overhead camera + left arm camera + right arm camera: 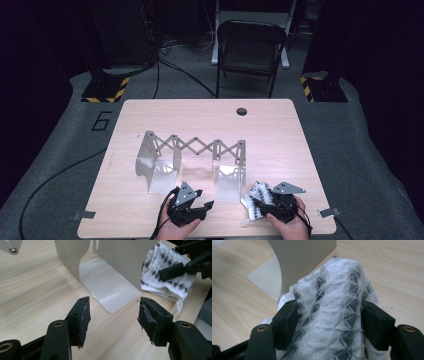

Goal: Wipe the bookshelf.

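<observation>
Cloth (256,200) at lower right of the high view, lying between the spread jaws of the right gripper (259,209); left gripper (194,199) open and empty.

Lower centre of the high view: the left gripper's jaws stand apart over bare table (280,145), nothing between them, aimed at the base plate (112,290) of the folding metal rack (190,155). The patterned white cloth lies just right of that plate and touches its foot. Its bunched ridge runs lengthwise along the right gripper's axis, away from the hand towards the plate. Those jaws flank the ridge wide apart, fibres brushing the pads (287,322), with no visible pinch. The right gripper is the nearer; judged from this, closing straight across the ridge would take the cloth.
</observation>
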{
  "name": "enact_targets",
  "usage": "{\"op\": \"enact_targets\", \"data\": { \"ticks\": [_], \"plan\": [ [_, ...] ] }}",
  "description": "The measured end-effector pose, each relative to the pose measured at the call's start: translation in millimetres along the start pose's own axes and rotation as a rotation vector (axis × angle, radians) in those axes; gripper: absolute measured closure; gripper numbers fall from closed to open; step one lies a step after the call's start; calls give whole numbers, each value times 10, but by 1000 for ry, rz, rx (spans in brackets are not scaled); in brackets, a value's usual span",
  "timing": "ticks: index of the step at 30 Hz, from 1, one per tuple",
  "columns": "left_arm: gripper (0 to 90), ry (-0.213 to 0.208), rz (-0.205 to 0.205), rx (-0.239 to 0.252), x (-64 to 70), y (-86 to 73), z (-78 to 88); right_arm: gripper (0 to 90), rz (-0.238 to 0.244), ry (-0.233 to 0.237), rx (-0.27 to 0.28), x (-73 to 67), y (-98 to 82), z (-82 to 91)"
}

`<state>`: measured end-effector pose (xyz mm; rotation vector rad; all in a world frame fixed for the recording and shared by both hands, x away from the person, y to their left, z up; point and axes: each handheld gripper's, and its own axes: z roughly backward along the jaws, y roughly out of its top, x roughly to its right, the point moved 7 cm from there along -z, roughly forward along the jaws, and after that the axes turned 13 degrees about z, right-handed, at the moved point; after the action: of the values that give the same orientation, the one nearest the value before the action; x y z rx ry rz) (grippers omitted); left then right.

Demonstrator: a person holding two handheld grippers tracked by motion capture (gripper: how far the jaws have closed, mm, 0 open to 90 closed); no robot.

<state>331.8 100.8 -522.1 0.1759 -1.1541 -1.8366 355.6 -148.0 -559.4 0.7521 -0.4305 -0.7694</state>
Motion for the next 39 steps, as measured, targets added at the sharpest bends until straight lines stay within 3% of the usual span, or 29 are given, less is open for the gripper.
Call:
{"op": "enact_targets", "data": {
  "ticks": [3, 5, 7, 10, 13, 17, 22, 24, 27, 32, 34, 36, 39],
  "plan": [
    [428, 7, -6, 6, -46, 5, 18, 426, 16, 12, -10, 4, -35, -21],
    [429, 9, 11, 10, -60, -1, 22, 523, 11, 36, -23, -6, -58, -23],
    [429, 9, 1, 7, -81, -2, 37, 648, 6, 63, -34, -12, -53, -5],
    [429, 23, -19, 15, -113, 12, 55, 736, -58, 99, -24, -12, 1, 34],
    [430, 28, -14, 27, -118, 33, 71, 746, -91, 116, 48, -9, 181, 120],
    [429, 31, -11, 30, -138, 48, 88, 749, -100, 157, 162, -78, 508, 266],
    [432, 32, -4, 34, -159, 55, 86, 752, -78, 155, 321, -113, 875, 577],
    [433, 29, 1, 34, -154, 51, 81, 752, -76, 167, 347, -112, 943, 630],
    [434, 30, -17, 25, -161, 45, 86, 752, -75, 174, 304, -106, 865, 489],
    [434, 30, -10, 37, -153, 54, 85, 753, -120, 201, 143, -155, 458, -2],
    [434, 32, -19, 42, -163, 65, 93, 753, -138, 217, 94, -179, 386, -87],
    [434, 32, -11, 46, -166, 69, 95, 753, -112, 204, 118, -173, 478, -23],
    [435, 27, -5, 39, -169, 63, 96, 754, -103, 210, 229, -189, 766, 246]
  ]
}}
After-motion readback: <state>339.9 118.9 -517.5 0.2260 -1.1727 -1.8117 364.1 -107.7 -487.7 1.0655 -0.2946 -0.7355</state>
